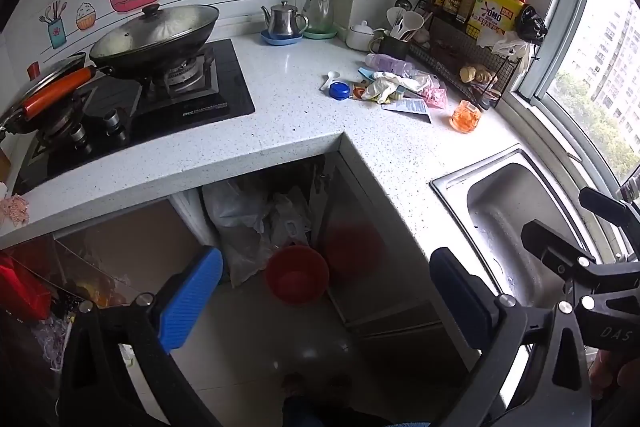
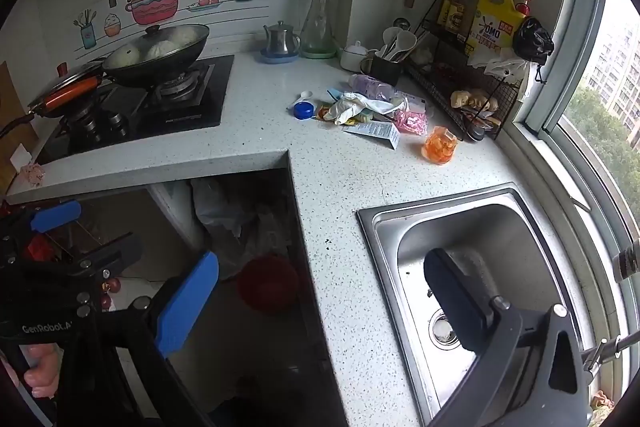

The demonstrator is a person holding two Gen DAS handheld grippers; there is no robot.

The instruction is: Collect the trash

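Both grippers held out side by side, w/ nothing between the fingers. Left gripper (image 1: 326, 301) has jaws spread wide, blue pads (image 1: 190, 301) facing in. Right gripper (image 2: 320, 301) is just as wide, tilted down and forward. A hand (image 2: 40, 367) wraps the left gripper's handle, near left.

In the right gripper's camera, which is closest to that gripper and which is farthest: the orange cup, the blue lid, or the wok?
1. Orange cup, on the counter beyond the sink.
2. Blue lid, left end of the trash pile.
3. Wok, on the stove, far left.
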